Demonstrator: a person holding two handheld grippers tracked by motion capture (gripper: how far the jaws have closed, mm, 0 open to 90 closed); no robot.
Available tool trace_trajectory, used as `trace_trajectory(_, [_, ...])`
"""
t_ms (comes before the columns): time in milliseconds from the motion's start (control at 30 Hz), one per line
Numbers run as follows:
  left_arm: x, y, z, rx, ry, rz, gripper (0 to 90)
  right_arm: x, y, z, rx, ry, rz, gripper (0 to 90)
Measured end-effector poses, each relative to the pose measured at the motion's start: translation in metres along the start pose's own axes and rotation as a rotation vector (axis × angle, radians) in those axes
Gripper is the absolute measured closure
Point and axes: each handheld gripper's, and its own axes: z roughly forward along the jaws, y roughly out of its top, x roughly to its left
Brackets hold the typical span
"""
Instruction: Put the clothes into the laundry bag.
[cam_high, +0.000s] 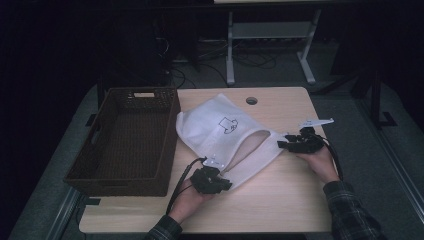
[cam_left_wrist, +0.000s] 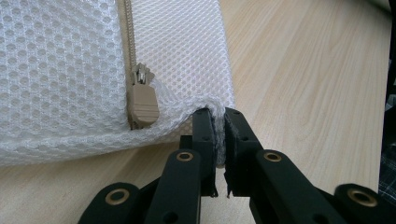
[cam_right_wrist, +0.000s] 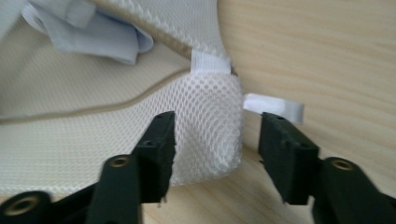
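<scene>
Left tongs (cam_left_wrist: 219, 114), mesh bag (cam_high: 220, 132) lengthwise toward table's far-left.

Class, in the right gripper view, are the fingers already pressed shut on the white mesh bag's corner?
No: the right gripper fingers stand apart around the white mesh bag corner.

Hand-held gripper (cam_left_wrist: 219, 114) clamped on mesh bag (cam_left_wrist: 70, 70)

Mesh bag (cam_high: 225, 137) lay mid-table (cam_high: 280, 200), basket (cam_high: 127, 140) just left of it on the table's left part. Left gripper (cam_high: 220, 181) sat at the bag's near corner, zipper pull (cam_left_wrist: 142, 100) beside it. Right gripper (cam_high: 287, 145) sat at the bag's right corner.
</scene>
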Motion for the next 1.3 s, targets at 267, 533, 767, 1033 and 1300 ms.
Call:
trace_trajectory(267, [0.000,0.000,0.000,0.000,0.020,0.002,84.0,0.006,0.002,0.000,0.029,-0.019,-0.025,81.3])
trace_trajectory(533, [0.013,-0.003,-0.010,-0.005,0.069,-0.023,83.9,0.024,-0.005,-0.016,0.076,-0.032,-0.064,83.1])
trace_trajectory(767, [0.023,-0.005,-0.016,-0.011,0.100,-0.058,83.9,0.038,-0.015,-0.030,0.098,-0.029,-0.073,83.3])
trace_trajectory(1033, [0.032,-0.008,-0.023,-0.010,0.129,-0.090,83.2,0.058,-0.032,-0.048,0.107,0.009,-0.079,83.2])
trace_trajectory(1300, [0.033,-0.009,-0.024,-0.013,0.130,-0.100,82.7,0.076,-0.048,-0.063,0.130,0.034,-0.099,83.2])
